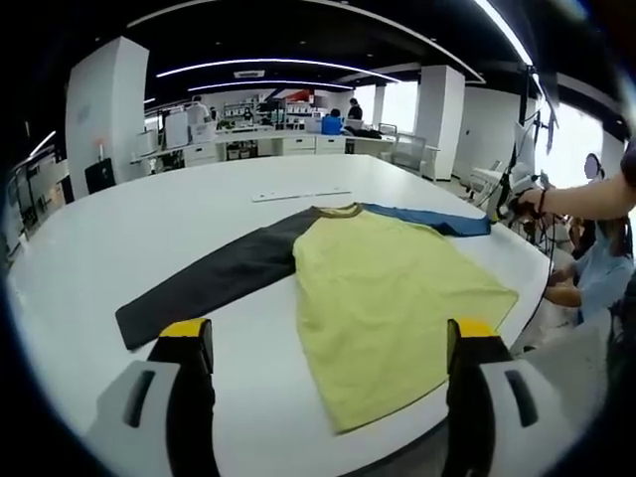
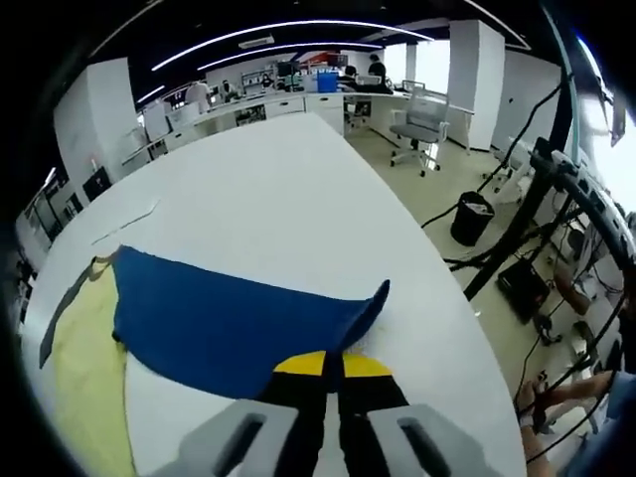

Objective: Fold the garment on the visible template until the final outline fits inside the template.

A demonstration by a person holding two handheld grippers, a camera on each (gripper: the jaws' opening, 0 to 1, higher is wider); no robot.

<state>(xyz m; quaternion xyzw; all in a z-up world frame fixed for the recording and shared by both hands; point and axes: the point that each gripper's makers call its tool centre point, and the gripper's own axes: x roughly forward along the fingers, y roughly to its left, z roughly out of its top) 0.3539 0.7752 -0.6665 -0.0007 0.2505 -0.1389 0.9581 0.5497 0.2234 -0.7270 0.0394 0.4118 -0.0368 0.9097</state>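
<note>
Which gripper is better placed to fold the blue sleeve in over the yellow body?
Right. The right gripper has its jaws shut on the blue sleeve at its cuff edge. The left gripper is open, holding nothing, short of the shirt.

The left gripper (image 1: pixel 330 343) hovered with its yellow-tipped jaws spread wide apart, gripping nothing. The right gripper (image 2: pixel 332 366) had its jaws pressed together, pinched on the edge of the blue sleeve (image 2: pixel 238 323). A person's forearm (image 1: pixel 586 199) reached in at the left gripper view's right side.
</note>
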